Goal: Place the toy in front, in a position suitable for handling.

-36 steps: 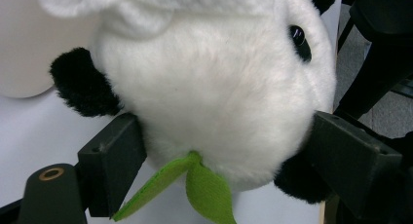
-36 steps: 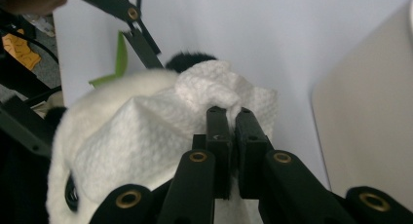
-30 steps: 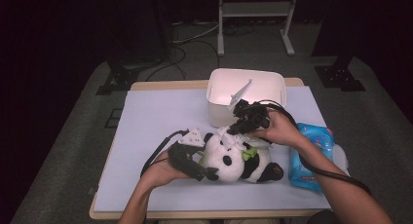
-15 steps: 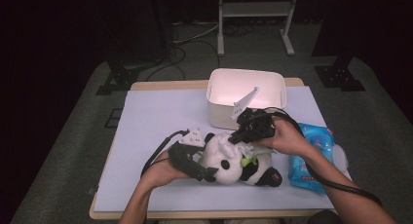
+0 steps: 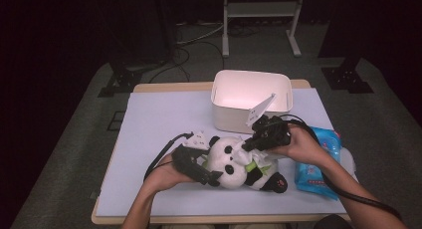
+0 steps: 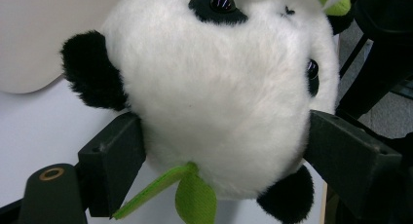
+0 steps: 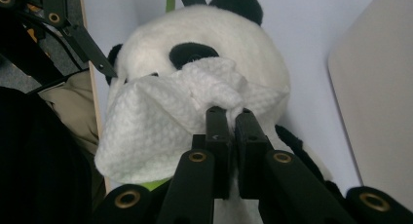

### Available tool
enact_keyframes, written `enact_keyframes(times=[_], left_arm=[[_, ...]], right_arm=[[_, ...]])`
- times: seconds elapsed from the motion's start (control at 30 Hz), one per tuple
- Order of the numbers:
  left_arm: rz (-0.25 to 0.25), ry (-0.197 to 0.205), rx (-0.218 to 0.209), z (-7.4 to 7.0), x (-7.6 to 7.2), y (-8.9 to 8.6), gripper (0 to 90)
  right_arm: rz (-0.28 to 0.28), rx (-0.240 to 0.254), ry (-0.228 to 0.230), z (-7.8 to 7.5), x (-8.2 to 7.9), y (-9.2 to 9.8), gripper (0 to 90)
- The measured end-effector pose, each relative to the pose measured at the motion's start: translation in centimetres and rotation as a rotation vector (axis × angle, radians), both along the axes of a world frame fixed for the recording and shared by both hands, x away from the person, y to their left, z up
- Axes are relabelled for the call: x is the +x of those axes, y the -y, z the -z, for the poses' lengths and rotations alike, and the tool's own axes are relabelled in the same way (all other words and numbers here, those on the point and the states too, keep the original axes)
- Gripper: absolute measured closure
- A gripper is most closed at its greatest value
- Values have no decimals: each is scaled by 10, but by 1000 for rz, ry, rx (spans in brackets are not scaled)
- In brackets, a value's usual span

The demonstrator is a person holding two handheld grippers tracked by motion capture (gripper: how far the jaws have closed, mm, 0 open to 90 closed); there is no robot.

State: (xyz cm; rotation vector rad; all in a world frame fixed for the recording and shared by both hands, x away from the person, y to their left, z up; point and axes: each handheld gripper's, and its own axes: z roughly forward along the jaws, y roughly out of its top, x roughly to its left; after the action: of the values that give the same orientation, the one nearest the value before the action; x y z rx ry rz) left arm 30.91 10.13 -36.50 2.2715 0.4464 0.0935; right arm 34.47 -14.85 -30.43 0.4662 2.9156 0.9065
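A black-and-white panda plush (image 5: pixel 239 168) lies on its back on the pale table mat (image 5: pixel 159 119), a green leaf at its chest. My left gripper (image 5: pixel 215 173) grips the panda's head from the left; in the left gripper view the two jaws press into both sides of the white head (image 6: pixel 219 87). My right gripper (image 5: pixel 251 144) hovers over the panda's face, shut on a crumpled white wipe (image 7: pixel 170 121). In the right gripper view the wipe drapes over the snout of the panda (image 7: pixel 229 34), below one black eye patch.
A white open bin (image 5: pixel 251 97) stands just behind the panda. A blue pack of wipes (image 5: pixel 318 162) lies at the right under the right forearm. Cables trail from both grippers. The table's front edge (image 5: pixel 209 219) is close to the panda.
The right gripper with the wipe has come down from in front of the bin onto the panda's face. The left gripper has kept its hold on the head.
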Motion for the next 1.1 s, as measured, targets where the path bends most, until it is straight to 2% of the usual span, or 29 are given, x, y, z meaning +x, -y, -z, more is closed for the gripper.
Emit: enact_keyframes(times=[0.43, 0.67, 1.1], left_arm=[[-2, -2, 0, 0, 0, -1, 156], [1, -3, 4, 1, 1, -1, 156], [-9, -20, 14, 7, 6, -7, 156]], right_arm=[[32, 9, -17, 8, 2, 12, 859], [34, 7, -7, 7, 1, 15, 859], [56, 26, -25, 15, 0, 27, 859]])
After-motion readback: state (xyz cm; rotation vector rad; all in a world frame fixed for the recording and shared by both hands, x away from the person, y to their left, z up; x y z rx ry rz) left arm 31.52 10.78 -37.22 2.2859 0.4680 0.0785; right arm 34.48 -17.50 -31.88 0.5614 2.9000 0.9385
